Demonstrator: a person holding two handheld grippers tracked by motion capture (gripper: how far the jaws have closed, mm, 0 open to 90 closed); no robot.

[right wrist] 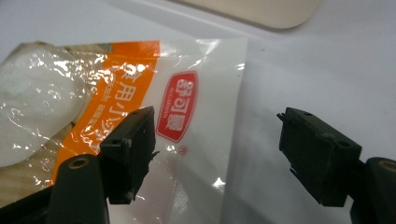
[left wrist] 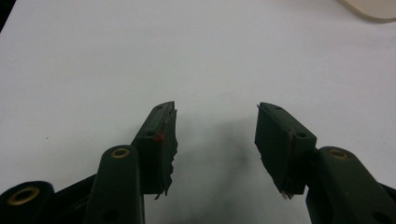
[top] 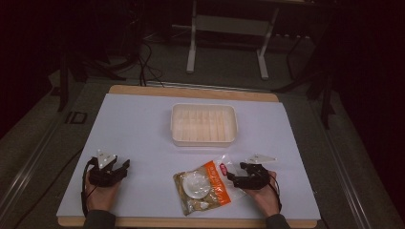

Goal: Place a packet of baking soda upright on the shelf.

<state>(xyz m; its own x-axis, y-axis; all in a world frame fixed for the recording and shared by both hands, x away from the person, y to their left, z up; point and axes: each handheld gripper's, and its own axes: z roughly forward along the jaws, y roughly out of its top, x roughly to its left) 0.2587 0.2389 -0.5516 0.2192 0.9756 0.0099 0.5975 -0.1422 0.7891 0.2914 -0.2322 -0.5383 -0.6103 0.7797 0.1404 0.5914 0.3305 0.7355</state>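
Gaping wide, right claw (right wrist: pixel 215 154) straddles the snack bag's (right wrist: pixel 140 93) edge; left claw (left wrist: pixel 215 144) gapes empty.

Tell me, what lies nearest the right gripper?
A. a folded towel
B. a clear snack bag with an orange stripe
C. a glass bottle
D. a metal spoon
B: the right gripper hangs open with one jaw over the edge of the clear, orange-striped snack bag, which lies on the white table.
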